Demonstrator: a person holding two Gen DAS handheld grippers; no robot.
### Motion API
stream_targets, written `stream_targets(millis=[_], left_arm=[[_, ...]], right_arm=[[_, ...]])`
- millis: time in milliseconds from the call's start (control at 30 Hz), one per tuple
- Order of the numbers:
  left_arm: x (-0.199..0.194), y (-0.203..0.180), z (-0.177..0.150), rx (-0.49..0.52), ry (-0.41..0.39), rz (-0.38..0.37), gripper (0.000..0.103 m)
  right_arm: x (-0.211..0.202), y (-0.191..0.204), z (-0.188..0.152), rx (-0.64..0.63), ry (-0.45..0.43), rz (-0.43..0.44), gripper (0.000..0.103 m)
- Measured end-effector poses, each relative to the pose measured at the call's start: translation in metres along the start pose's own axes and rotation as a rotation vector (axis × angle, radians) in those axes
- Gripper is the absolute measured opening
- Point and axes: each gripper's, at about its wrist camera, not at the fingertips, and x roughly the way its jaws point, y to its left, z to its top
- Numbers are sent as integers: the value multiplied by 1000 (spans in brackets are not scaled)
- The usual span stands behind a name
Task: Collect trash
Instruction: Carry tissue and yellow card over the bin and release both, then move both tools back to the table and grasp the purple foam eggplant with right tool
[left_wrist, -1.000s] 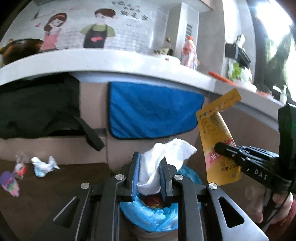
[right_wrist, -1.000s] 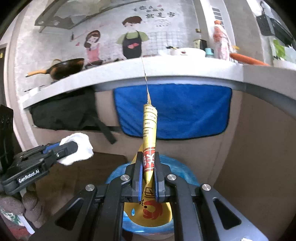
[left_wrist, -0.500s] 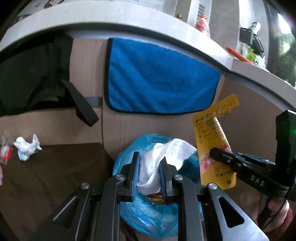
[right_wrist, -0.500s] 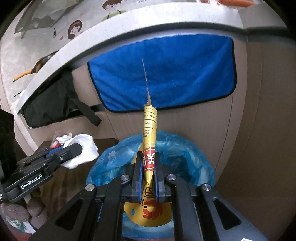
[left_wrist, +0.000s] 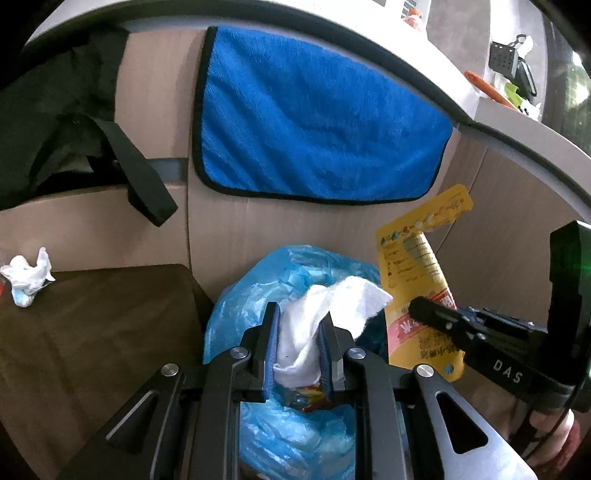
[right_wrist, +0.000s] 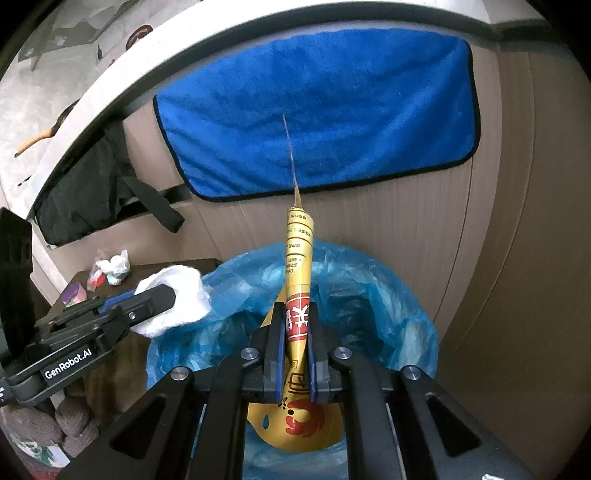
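My left gripper (left_wrist: 298, 332) is shut on a crumpled white tissue (left_wrist: 325, 310) and holds it above the bin lined with a blue bag (left_wrist: 258, 280). It also shows at the left of the right wrist view (right_wrist: 162, 295), with the tissue (right_wrist: 173, 302) at the bag's left rim. My right gripper (right_wrist: 295, 325) is shut on a yellow snack packet (right_wrist: 297, 266), held upright over the blue bag (right_wrist: 369, 295). In the left wrist view the packet (left_wrist: 417, 273) and right gripper (left_wrist: 417, 308) sit at the right of the bin.
A brown table (left_wrist: 92, 325) stands left of the bin with a crumpled tissue (left_wrist: 27, 275) on it; more wrappers (right_wrist: 107, 271) lie there. A blue towel (left_wrist: 314, 129) hangs on the cabinet behind. A black bag's strap (left_wrist: 140, 173) hangs at the left.
Both grippers have tilted down and moved closer over the bin, each still holding its trash. The blue bag's opening fills more of both views.
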Motion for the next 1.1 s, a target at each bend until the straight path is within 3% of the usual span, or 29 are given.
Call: stream_targets(millis=[133, 200, 267, 367, 800, 1100], left_arm=[[6, 3, 0, -30, 14, -37, 24], [8, 6, 0, -40, 23, -60, 31], [7, 8, 0, -50, 18, -74, 46], [4, 11, 1, -68, 5, -78, 54], [-36, 48, 2, -133, -46, -7, 56], [-109, 126, -10, -173, -103, 147, 61]], right_arm=[[3, -4, -3, 19, 10, 5, 15], [2, -5, -4, 33, 3, 9, 40], [-1, -7, -5, 49, -12, 15, 52], [-2, -7, -6, 54, -15, 16, 52], [-12, 2, -5, 60, 1, 4, 52], [-38, 65, 10, -60, -38, 12, 57]])
